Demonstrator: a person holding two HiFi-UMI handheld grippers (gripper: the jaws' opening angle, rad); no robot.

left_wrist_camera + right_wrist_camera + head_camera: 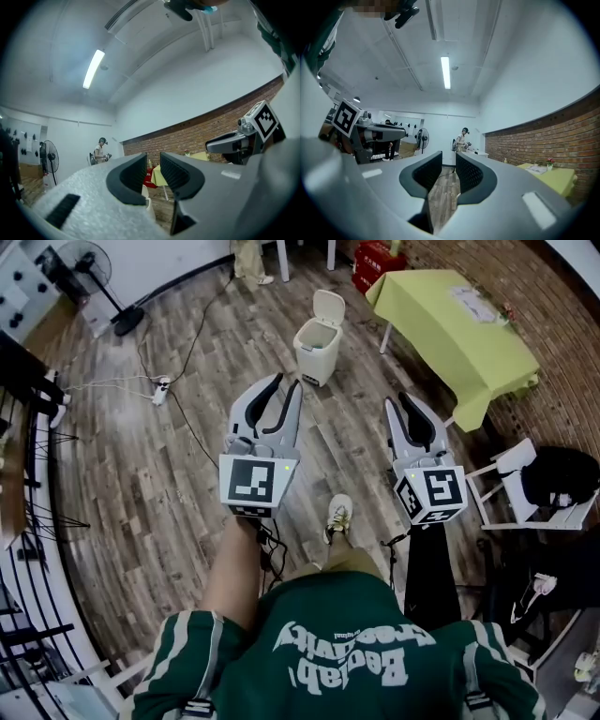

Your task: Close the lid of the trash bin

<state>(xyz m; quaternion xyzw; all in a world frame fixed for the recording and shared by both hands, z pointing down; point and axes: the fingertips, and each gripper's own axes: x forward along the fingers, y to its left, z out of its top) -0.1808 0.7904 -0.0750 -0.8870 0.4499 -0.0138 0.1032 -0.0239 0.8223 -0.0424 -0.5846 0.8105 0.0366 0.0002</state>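
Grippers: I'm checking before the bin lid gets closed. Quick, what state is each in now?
Left gripper: open, jaws slightly apart, nothing between them.
Right gripper: open, narrow gap, holding nothing.

The right hand-held gripper (449,161), jaws slightly apart.
Through the gap shows wooden floor (440,197); far beyond the tips stands a person (462,139), a fan (423,137) left of them, a brick wall (534,140) to the right.

Cream trash bin (315,351) upright on floor (178,484), lid (328,306) open
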